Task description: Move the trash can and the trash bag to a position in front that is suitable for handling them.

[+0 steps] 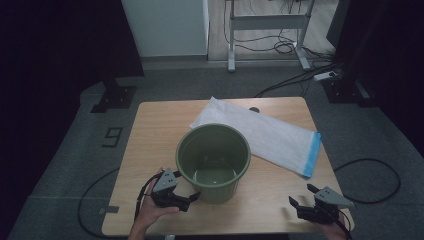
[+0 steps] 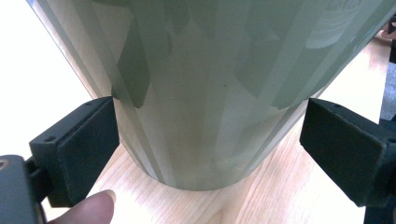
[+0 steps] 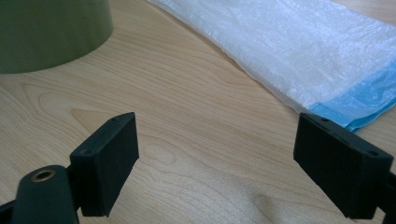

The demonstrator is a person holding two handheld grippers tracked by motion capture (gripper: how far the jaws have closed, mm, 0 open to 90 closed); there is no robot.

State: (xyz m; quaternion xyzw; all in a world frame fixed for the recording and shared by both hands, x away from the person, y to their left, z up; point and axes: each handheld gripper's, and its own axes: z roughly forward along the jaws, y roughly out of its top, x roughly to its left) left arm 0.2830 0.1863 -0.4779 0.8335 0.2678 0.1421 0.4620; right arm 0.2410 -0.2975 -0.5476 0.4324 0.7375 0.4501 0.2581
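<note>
Green bin (image 1: 213,161) at table (image 1: 150,150) centre, folded bag (image 1: 270,135) just behind it. Your left gripper (image 1: 186,199) straddles the bin's base, jaws spread, untouching; right gripper (image 1: 304,196) spread over bare wood. Closing low on tapered wall could tip the bin.

This looks like a lab or recording studio set up for filming. A small wooden table (image 1: 150,150) stands alone on grey carpet (image 1: 65,165) between black curtains (image 1: 50,45). Cables (image 1: 300,77) run across the floor to a power strip (image 1: 327,75), a black stand base (image 1: 114,98) sits at the curtain's foot, the legs of a white desk frame (image 1: 267,30) stand behind, and a "9" (image 1: 113,136) is taped on the carpet.
</note>
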